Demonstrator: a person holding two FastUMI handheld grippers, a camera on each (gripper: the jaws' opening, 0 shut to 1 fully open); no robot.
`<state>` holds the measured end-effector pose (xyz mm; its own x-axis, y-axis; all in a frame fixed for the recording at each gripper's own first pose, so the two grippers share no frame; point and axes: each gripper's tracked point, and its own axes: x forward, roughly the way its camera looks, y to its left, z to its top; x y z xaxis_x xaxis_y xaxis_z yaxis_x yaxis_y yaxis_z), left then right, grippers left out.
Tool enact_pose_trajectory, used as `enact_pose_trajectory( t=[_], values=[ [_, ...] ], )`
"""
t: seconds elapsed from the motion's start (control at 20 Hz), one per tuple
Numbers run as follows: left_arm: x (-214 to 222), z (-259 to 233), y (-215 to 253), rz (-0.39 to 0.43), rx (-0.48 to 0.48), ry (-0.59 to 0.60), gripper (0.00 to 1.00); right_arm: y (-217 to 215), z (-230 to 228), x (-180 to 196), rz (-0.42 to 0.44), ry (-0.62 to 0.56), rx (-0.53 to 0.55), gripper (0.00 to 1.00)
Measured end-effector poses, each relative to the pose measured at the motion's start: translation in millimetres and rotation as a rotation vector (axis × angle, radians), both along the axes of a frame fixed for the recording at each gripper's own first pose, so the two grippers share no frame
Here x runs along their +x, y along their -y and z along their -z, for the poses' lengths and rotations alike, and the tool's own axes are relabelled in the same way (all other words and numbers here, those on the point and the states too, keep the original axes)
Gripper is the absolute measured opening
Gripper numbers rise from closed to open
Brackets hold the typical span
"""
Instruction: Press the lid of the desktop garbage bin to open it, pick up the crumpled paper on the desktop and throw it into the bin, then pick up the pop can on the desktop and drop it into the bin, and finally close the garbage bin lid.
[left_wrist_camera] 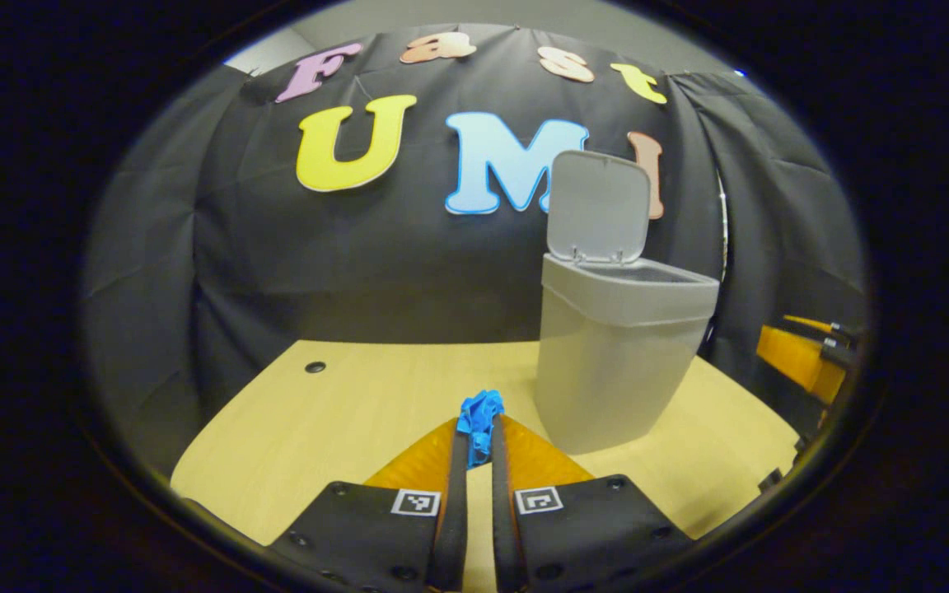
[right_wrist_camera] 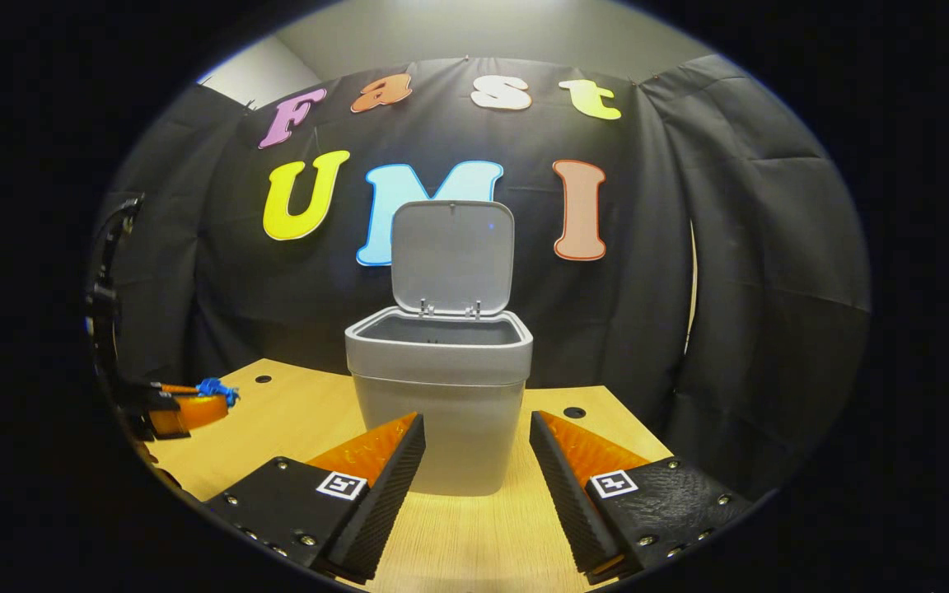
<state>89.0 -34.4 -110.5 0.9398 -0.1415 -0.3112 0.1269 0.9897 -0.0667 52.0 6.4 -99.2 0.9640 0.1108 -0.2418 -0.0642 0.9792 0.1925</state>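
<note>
Jaws of the left gripper (left_wrist_camera: 480,441) are drawn nearly together and pinch the blue crumpled paper (left_wrist_camera: 479,422) between their tips, both fingers pressing on it, with the wad bulging out above and in front of them. In the left gripper view the paper sits raised over the pale wooden tabletop (left_wrist_camera: 343,412), just left of the garbage bin (left_wrist_camera: 614,354) and near its lower wall. The bin stands upright on the tabletop, grey-white, with its lid (left_wrist_camera: 600,206) swung up and back on two small hinges so that the mouth is uncovered. Farther left on the tabletop there is a small dark round hole (left_wrist_camera: 315,366) near the back edge. At the right margin of that view, part of the right gripper shows beyond the bin.

In the right gripper view the right gripper (right_wrist_camera: 474,449) has its jaws spread wide apart and holds nothing; the bin's lower front shows in the gap between the fingers. The bin is beyond the tips, centred, and its open lid stands almost vertical behind the rim. Its inside looks dark grey, and I cannot tell what lies in it. At the far left of this view the left gripper shows with the blue paper at its tip, above the tabletop and well apart from the bin. Another dark hole (right_wrist_camera: 574,412) lies on the tabletop to the right of the bin. Black cloth hangs behind everything.
</note>
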Motion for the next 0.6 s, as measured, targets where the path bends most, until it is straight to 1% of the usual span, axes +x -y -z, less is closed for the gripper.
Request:
enact_pose_trajectory(
  t=[0.15,0.2,0.25,0.4,0.45,0.5,0.6],
  values=[
    [23.4,-30.4,30.8,0.03,-0.033,0.065,0.22,14.5,5.7,-1.7,0.017,-0.004,-0.019,0.83],
    [29.8,-36.7,38.7,0.036,-0.046,0.079,0.17,20.3,8.7,-3.0,0.025,-0.008,-0.025,0.83],
    [34.9,-44.1,45.1,0.04,-0.06,0.092,0.19,26.9,10.6,-3.3,0.036,-0.012,-0.027,0.83],
    [58.9,-70.0,63.1,0.06,-0.099,0.142,0.19,41.9,19.1,-6.5,0.066,-0.036,-0.021,0.83],
    [67.4,-73.9,69.2,0.068,-0.101,0.149,0.19,44.4,20.7,-7.3,0.068,-0.049,-0.02,0.83],
    [77.3,-78.2,74.9,0.074,-0.102,0.157,0.22,45.7,23.2,-9.3,0.065,-0.058,-0.022,0.83],
    [90.0,-84.6,88.2,0.091,-0.097,0.178,0.22,46.6,21.6,-13.9,0.051,-0.057,-0.026,0.83]
  ],
)
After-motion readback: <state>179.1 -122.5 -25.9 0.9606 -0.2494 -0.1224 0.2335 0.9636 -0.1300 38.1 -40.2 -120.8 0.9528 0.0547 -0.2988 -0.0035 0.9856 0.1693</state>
